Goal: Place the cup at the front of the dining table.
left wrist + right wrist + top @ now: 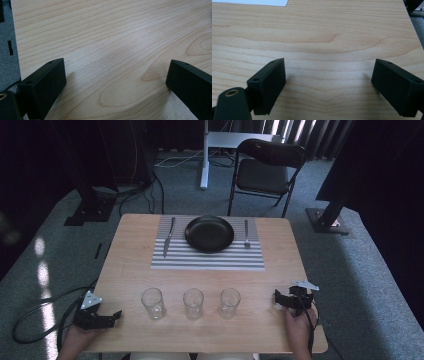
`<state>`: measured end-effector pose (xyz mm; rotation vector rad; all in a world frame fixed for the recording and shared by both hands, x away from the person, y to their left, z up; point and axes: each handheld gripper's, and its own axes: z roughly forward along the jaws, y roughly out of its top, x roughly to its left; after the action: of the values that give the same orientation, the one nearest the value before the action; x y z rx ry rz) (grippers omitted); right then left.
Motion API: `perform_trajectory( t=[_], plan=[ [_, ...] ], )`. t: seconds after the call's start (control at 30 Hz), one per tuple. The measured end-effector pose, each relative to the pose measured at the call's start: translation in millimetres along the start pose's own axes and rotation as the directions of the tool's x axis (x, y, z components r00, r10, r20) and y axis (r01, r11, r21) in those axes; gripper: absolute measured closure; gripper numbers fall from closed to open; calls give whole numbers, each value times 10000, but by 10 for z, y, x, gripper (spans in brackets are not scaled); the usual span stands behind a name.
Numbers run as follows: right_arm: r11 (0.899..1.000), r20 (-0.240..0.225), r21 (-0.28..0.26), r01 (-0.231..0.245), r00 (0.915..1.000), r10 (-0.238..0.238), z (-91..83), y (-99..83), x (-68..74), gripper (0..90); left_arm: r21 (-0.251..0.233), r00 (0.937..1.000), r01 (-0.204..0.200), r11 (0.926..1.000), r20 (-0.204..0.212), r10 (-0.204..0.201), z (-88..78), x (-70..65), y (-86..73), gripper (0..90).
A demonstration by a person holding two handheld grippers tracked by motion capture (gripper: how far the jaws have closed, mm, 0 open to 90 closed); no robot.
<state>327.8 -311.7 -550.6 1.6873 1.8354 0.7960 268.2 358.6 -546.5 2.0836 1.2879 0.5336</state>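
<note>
Both grippers are rested on the desk (pixel 130 270) with fingers spread and nothing held. Three drinking glasses (pixel 193 303) are lined up between the left gripper (pixel 114 315) and the right gripper (pixel 278 298), apart from either's fingers.

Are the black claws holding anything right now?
No. The left gripper and right gripper are both open over the bare table, away from the glasses.
</note>
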Motion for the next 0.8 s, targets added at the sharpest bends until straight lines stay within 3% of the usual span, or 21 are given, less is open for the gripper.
perform_trajectory(
  t=[0.27,0.8],
  plan=[
    [10000,-1,13,-2,10000,2,0,3,0,116,1,9995,224,9997,-203,-224,-20,8,-19,34],
    [10000,1,2,0,10000,0,-1,0,0,117,184,9999,130,9997,6,-130,-30,77,1,39]
  ],
)
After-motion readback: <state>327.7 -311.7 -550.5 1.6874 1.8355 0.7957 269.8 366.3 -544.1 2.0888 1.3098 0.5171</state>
